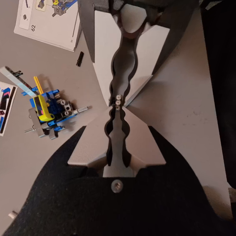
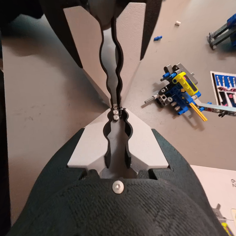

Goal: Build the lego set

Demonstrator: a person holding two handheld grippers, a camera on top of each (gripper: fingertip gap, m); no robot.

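Grey table (image 1: 53, 66) carries the model (image 1: 51, 108) and booklet (image 1: 48, 23); left gripper (image 1: 116, 108) and right gripper (image 2: 118, 113) both clench one small beam (image 1: 118, 102) tip to tip.

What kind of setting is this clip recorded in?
Probably an indoor desk or tabletop set up for toy building: a plain grey table, an open instruction booklet, a half-built blue and yellow model and a sticker sheet.

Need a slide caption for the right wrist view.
Both grippers meet tip to tip on a small grey three-hole piece, the partial model beside them.
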